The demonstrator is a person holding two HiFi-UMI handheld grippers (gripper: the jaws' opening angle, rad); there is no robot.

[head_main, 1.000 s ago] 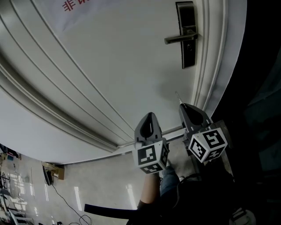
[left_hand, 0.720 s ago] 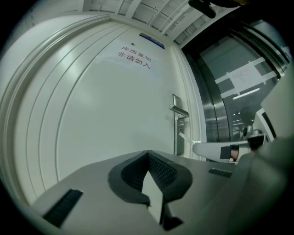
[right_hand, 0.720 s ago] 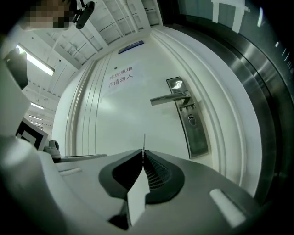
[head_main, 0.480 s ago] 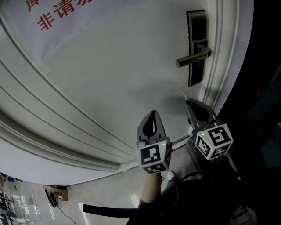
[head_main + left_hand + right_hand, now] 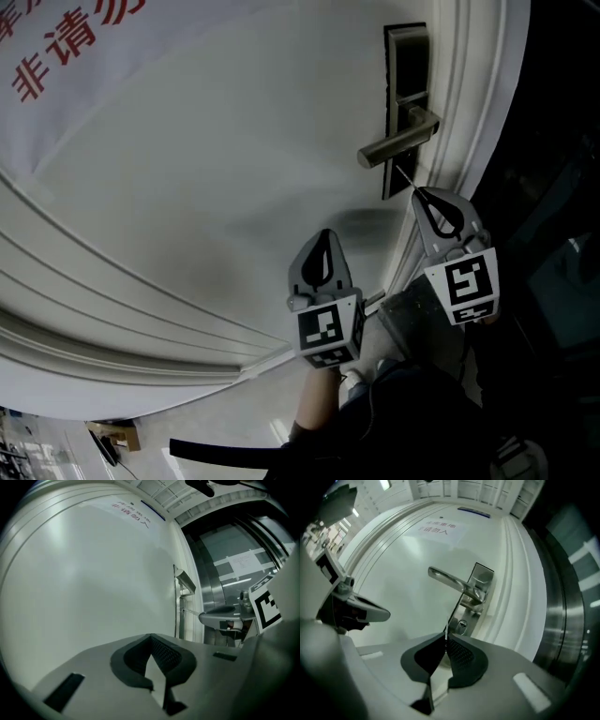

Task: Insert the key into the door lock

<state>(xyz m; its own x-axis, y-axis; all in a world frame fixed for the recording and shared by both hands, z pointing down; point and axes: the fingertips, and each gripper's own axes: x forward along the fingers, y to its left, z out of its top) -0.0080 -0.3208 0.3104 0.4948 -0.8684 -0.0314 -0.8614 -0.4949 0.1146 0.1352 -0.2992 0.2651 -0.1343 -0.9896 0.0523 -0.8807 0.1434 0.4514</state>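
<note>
A dark lock plate (image 5: 405, 66) with a metal lever handle (image 5: 397, 146) sits on the white door (image 5: 216, 169) near its right edge. My right gripper (image 5: 424, 194) is shut on a thin key (image 5: 405, 177), whose tip reaches just below the handle. In the right gripper view the key blade (image 5: 446, 631) points at the round keyhole (image 5: 461, 626) under the handle (image 5: 451, 580), a short way off it. My left gripper (image 5: 324, 236) hangs lower and to the left, shut with nothing in it (image 5: 151, 639).
A raised white door frame (image 5: 469, 112) runs just right of the lock, with dark space beyond it. A sign with red characters (image 5: 66, 42) is on the door at upper left. Floor and a person's leg (image 5: 328, 422) show below.
My right gripper has risen with the key from well below the lock to just under the handle. The left gripper has stayed about where it was.
</note>
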